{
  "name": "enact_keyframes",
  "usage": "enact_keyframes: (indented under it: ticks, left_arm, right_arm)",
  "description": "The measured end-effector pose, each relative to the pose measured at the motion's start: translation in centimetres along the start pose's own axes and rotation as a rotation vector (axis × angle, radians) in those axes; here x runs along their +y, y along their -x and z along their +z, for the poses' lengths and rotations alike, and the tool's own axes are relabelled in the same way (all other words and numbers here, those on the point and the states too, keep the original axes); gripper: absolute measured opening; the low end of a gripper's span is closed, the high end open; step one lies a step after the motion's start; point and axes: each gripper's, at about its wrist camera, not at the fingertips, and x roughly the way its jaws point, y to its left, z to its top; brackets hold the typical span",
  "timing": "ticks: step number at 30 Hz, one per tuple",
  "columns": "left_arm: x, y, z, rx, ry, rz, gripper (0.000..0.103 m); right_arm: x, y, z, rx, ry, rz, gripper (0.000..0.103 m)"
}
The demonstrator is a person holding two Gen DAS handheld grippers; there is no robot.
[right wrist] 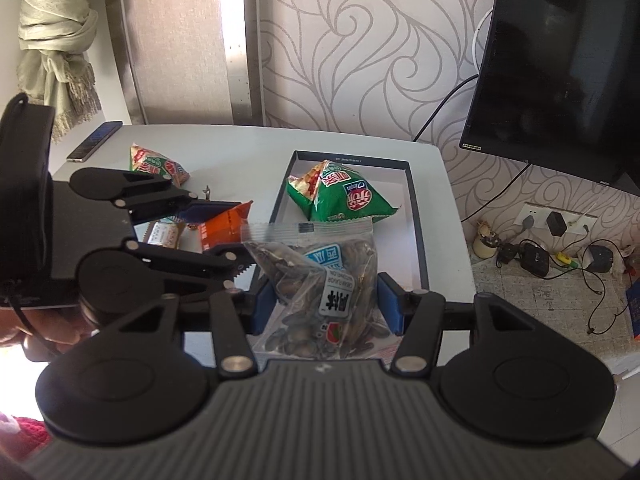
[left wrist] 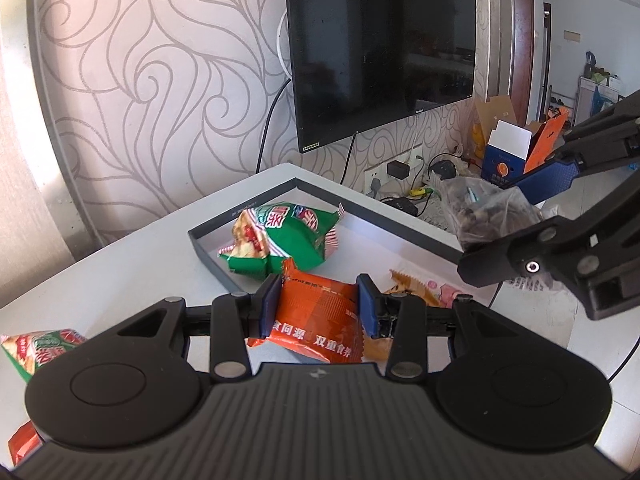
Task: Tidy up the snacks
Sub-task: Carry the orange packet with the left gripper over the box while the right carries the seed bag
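Observation:
My left gripper [left wrist: 318, 304] is shut on an orange snack packet [left wrist: 316, 316], held just above the near wall of a shallow grey box lid [left wrist: 208, 254]. Inside the lid lies a green snack bag [left wrist: 286, 242]. My right gripper [right wrist: 326, 306] is shut on a clear bag of sunflower seeds [right wrist: 324, 288], hanging over the near end of the grey box lid [right wrist: 418, 216]. In the right wrist view the green snack bag [right wrist: 340, 196] rests at the lid's far end, and the left gripper [right wrist: 208, 224] with the orange packet [right wrist: 222, 226] is at the left.
A second green bag [right wrist: 158, 166] and a small wrapped snack [right wrist: 164, 234] lie on the white table [right wrist: 240, 148], with a phone [right wrist: 94, 140] at its far left corner. A wall TV [left wrist: 380, 48], cables and sockets [right wrist: 556, 224], and cardboard boxes [left wrist: 508, 140] are beyond the table.

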Motion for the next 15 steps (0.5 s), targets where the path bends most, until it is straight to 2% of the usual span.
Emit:
enact_keyframes:
  ticks: [15]
  left_arm:
    - [-1.2,-4.6,0.9,0.026,0.045,0.023,0.046]
  right_arm:
    - [-3.4,-0.6,0.2,0.006,0.03,0.012,0.057]
